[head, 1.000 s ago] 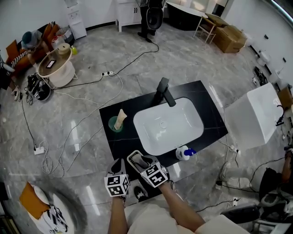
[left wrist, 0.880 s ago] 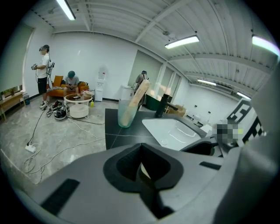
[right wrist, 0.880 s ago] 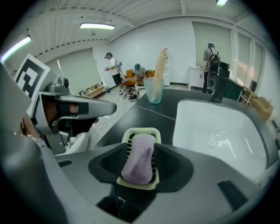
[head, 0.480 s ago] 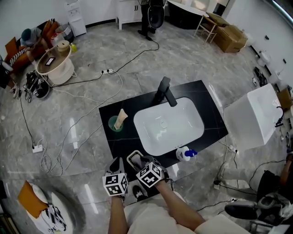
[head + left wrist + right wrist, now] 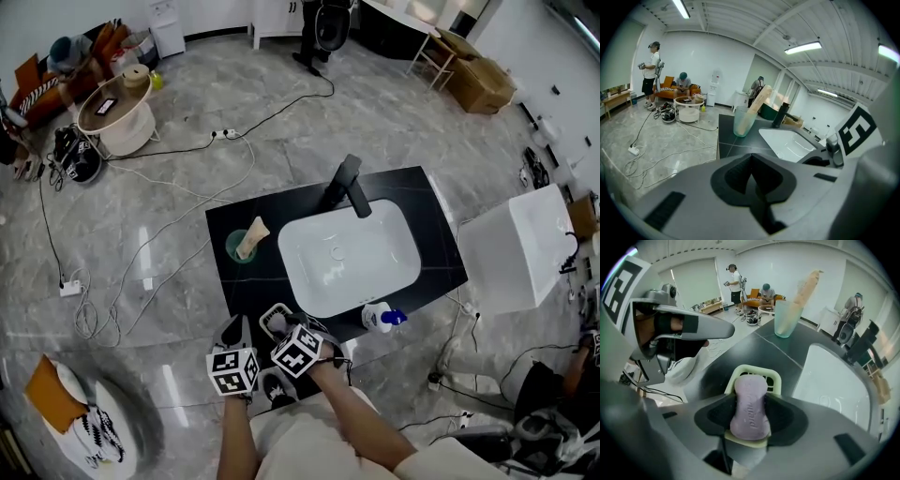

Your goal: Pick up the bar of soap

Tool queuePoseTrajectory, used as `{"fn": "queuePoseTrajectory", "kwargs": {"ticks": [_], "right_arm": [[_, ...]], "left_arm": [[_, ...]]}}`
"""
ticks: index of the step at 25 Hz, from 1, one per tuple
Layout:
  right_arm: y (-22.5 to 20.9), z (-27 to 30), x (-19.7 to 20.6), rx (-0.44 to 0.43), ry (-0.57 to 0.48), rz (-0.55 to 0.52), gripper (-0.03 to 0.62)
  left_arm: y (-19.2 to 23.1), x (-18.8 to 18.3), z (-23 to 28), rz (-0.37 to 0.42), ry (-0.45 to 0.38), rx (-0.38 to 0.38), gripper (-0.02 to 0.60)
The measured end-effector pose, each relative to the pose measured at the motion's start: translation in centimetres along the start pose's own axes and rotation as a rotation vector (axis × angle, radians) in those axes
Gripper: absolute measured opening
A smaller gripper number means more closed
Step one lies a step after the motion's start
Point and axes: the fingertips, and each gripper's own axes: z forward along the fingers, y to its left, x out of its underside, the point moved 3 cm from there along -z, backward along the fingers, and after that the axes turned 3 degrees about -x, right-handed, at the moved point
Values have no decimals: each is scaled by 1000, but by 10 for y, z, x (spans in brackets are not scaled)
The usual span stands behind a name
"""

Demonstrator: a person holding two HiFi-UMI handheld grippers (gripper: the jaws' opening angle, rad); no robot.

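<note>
A lilac bar of soap (image 5: 750, 406) lies in a pale green slotted soap dish (image 5: 757, 373) on the black counter's front edge. My right gripper (image 5: 750, 420) points steeply down over it. Its jaws have just been opening and now stand wide, one on each side of the soap, which still rests in the dish. In the head view the right gripper (image 5: 281, 328) covers most of the dish (image 5: 270, 317). My left gripper (image 5: 751, 180) hovers just left of it, jaws shut on nothing; the head view shows this left gripper (image 5: 234, 333) beside the right one.
A green cup (image 5: 786, 317) holding a tall beige item stands at the counter's far left. The white basin (image 5: 347, 258) and black faucet (image 5: 349, 183) fill the middle of the counter (image 5: 248, 281). A white bottle with a blue cap (image 5: 380, 316) lies front right. Cables cross the floor.
My right gripper has rolled and sunk a little over the soap dish. The left gripper has stayed where it was.
</note>
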Motion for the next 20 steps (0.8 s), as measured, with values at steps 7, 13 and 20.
{"fn": "queuePoseTrajectory", "kwargs": {"ticks": [7,13,20], "right_arm": [[-2,3,-3,-14,87,4,195],[-2,6,-5,-14,87,-2,195],[-5,11,-6,-5,84,7,193]], "left_arm": [[1,-3,5,-6,4,-3,6],[2,3,7,4,17,3,6],[1,5,6,20,20,13,6]]}}
